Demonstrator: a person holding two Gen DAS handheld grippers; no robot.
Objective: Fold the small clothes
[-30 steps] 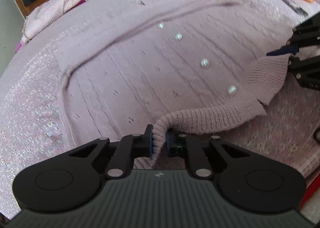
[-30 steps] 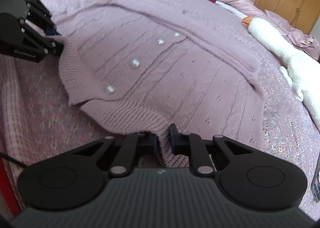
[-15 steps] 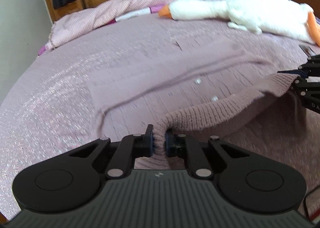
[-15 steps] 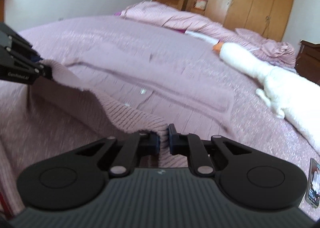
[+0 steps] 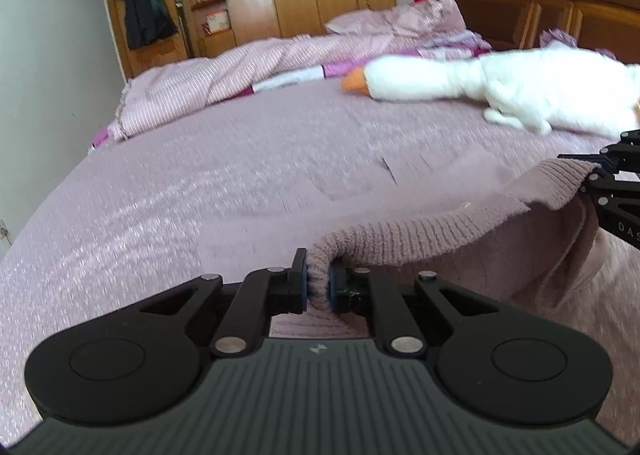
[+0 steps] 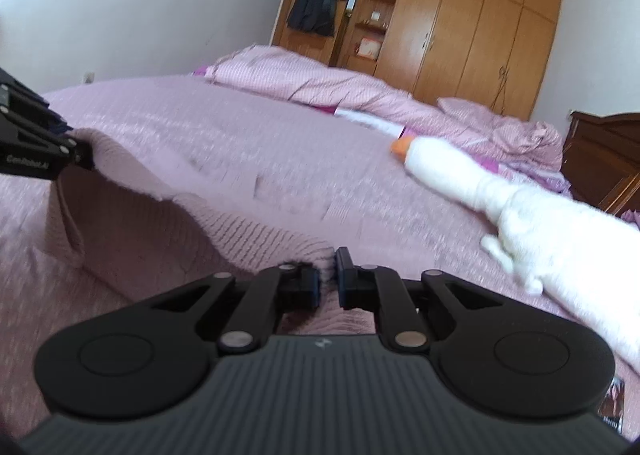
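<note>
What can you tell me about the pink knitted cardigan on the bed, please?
The cardigan is a dusty pink knit with a ribbed hem. That hem is raised off the bedspread and stretched between the left gripper and the right gripper, each shut on a corner. Below the hem the fabric hangs in loose folds; its far part lies on the bed, blurred.

cardigan [image 5: 432,235] | mauve knit | ribbed hem lifted off bed | rest draped
</note>
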